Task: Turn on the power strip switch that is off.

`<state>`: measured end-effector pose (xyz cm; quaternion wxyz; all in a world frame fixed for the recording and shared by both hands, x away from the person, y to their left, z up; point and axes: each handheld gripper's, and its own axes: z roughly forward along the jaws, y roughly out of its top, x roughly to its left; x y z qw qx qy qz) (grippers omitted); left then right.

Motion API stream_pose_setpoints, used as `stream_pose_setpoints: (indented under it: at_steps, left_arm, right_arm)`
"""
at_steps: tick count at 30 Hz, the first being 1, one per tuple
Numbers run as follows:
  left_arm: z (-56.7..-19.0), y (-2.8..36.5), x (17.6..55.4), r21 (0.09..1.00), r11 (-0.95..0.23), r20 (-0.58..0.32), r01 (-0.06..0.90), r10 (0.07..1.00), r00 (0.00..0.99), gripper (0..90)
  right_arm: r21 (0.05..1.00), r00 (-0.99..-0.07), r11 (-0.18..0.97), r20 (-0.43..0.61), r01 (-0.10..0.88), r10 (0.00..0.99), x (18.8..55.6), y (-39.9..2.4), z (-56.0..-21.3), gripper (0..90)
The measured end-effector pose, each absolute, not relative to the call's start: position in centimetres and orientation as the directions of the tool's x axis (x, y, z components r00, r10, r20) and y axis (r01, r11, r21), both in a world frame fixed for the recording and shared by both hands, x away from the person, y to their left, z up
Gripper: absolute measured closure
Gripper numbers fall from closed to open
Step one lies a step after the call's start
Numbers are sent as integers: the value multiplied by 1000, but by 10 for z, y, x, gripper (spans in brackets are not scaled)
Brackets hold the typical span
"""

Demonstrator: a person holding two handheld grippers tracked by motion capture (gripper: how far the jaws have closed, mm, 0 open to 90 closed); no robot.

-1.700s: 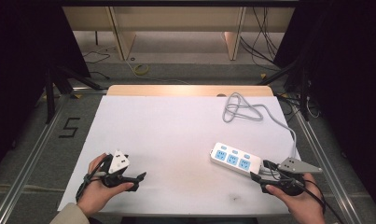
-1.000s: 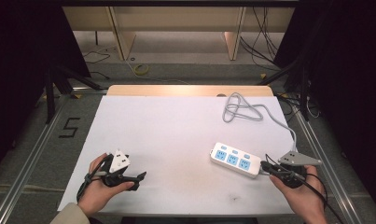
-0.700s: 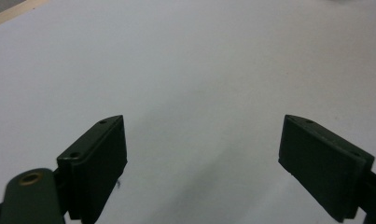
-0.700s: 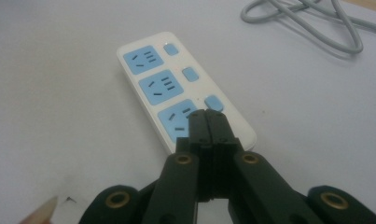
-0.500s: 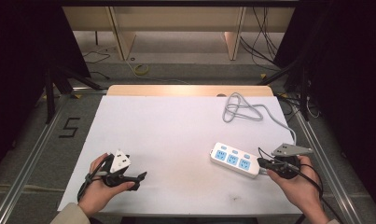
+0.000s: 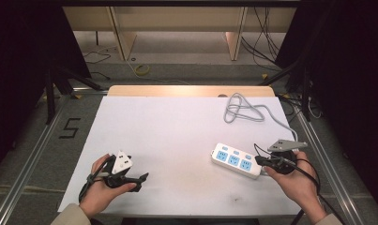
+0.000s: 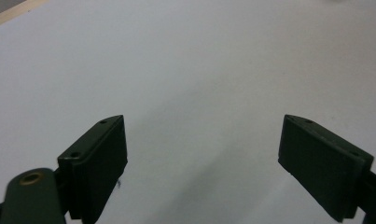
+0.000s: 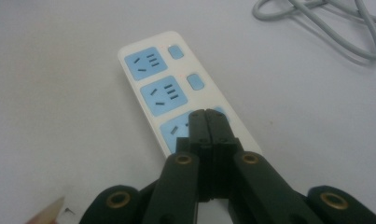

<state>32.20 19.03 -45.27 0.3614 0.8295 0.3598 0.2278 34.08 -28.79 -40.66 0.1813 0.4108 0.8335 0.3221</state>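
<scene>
With my right gripper [image 8: 205, 114] pinched fully shut and holding nothing, I'm hovering its tips over the nearest socket of the power strip [image 8: 176, 88], beside that socket's switch. Left gripper [image 7: 202, 154] is idling wide open over bare table [image 7: 185, 60]. Risk: pushing off-centre, the light strip skidding or tipping instead of the switch clicking.

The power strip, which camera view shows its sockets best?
The right gripper view: the power strip lies close ahead, its blue sockets and their switch buttons plain. The high view shows the whole strip small, with its cord. The left gripper view faces bare white tabletop.
</scene>
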Motion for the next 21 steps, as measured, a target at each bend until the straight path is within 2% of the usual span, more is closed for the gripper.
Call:
stream_pose_setpoints:
  at_steps: [21]
  left_arm:
    - [-453,189,322,762,-485,121,429,758,641,150]
  right_arm:
    - [646,-597,469,-26,602,802,357,-283,-400,900]
